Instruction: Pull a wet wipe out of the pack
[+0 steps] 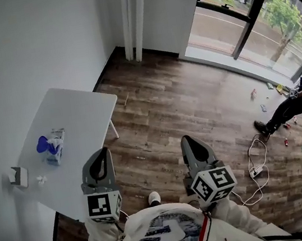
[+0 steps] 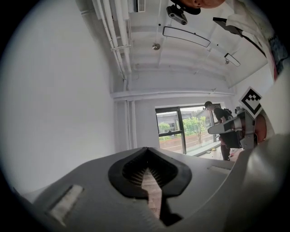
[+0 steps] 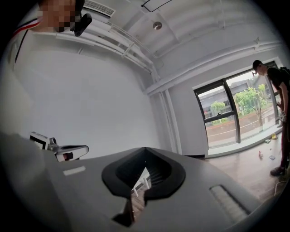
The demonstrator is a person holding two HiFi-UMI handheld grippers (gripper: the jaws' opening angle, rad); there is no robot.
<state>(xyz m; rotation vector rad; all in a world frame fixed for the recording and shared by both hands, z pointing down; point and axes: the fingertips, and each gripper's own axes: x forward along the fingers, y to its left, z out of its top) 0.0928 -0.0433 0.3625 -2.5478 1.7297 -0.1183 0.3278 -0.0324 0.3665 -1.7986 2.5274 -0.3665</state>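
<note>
The wet wipe pack, blue and white, lies on the white table at the left of the head view. My left gripper is held level near the table's front right edge, well short of the pack, with its jaws shut and nothing between them. Over the wooden floor to its right, my right gripper is also shut and empty. In the left gripper view the shut jaws point at the window wall. In the right gripper view the jaws are closed. The pack is in neither gripper view.
A small white box and a small white scrap lie near the table's left end. A power strip with a white cable lies on the floor at the right. A person stands by the window among several small items.
</note>
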